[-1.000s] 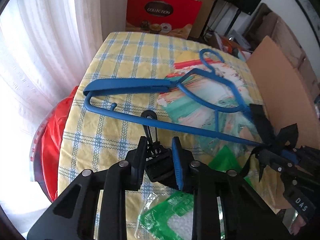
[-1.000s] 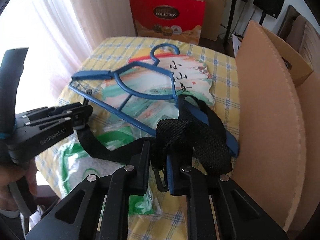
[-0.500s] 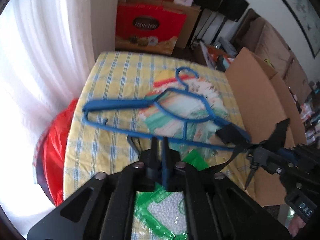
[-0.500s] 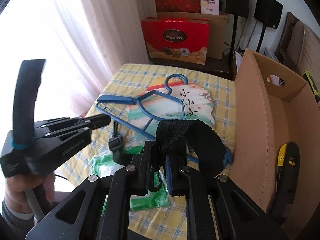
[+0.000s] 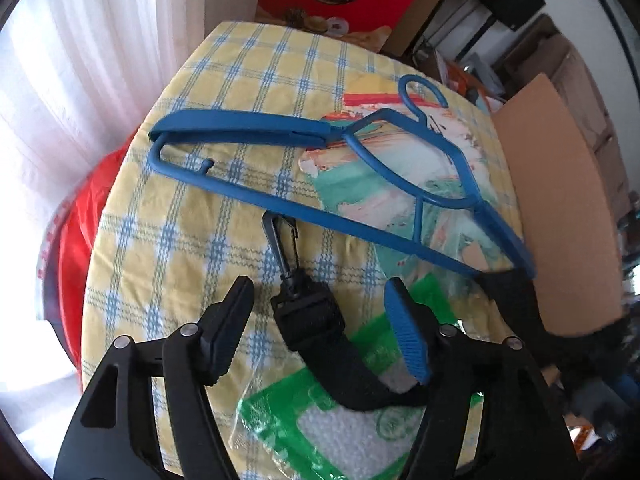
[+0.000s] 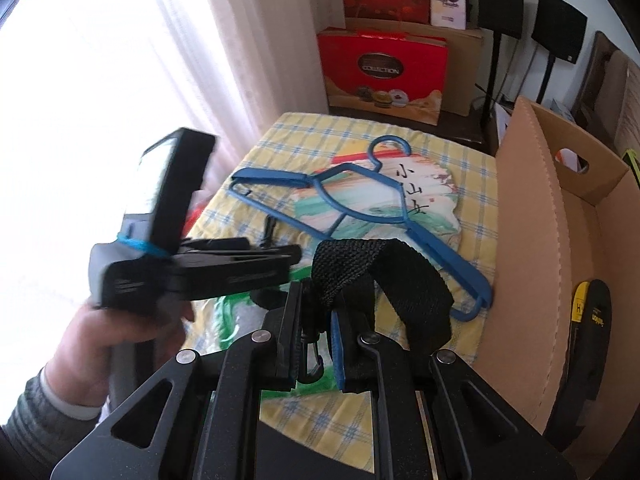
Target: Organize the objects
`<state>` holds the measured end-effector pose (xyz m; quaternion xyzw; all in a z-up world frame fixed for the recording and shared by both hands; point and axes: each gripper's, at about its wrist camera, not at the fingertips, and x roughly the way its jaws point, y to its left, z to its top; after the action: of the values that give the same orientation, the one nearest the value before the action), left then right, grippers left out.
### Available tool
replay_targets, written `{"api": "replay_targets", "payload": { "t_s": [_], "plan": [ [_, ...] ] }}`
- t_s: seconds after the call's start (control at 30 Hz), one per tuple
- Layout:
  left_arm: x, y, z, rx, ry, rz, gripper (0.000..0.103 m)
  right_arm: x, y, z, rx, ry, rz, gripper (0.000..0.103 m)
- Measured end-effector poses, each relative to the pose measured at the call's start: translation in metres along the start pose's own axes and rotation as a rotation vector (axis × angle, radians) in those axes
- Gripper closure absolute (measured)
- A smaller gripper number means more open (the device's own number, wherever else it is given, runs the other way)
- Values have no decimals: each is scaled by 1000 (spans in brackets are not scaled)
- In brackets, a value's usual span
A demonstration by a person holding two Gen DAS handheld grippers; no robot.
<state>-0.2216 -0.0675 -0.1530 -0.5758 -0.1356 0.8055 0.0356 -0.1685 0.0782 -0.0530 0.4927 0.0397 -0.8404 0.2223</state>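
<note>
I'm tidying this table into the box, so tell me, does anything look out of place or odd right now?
The black strap trails loose across the green plastic bag. The right gripper pinches one end; the left gripper is open around the clip end. The blue hanger lies askew over the printed fan.

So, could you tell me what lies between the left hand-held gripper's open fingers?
In the left wrist view, the black webbing strap's clip end lies between the left hand-held gripper fingers, untouched.
</note>
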Motion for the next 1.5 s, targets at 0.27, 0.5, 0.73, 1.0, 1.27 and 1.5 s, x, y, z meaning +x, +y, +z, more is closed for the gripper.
{"api": "replay_targets", "payload": {
  "t_s": [0.27, 0.5, 0.73, 1.0, 1.27, 1.5],
  "plan": [
    [-5, -8, -4, 99, -53, 94, 74, -8, 2, 1, -1, -14, 3, 92],
    [-48, -24, 5, 131, -127, 57, 101, -27, -4, 7, 8, -53, -1, 92],
    [-74, -44, 10, 138, -137, -45, 100, -53, -9, 11, 17, -102, -9, 92],
    [-77, -32, -3, -20, -38, -310, 31, -78, -12, 20, 21, -137, -32, 92],
    [-43, -30, -20, -134, 94, -391, 31, -70, -15, 11, 36, -116, -33, 92],
    [-23, -38, -22, -153, 141, -395, 27, -67, -17, -3, 35, -93, -28, 92]
  ]
}}
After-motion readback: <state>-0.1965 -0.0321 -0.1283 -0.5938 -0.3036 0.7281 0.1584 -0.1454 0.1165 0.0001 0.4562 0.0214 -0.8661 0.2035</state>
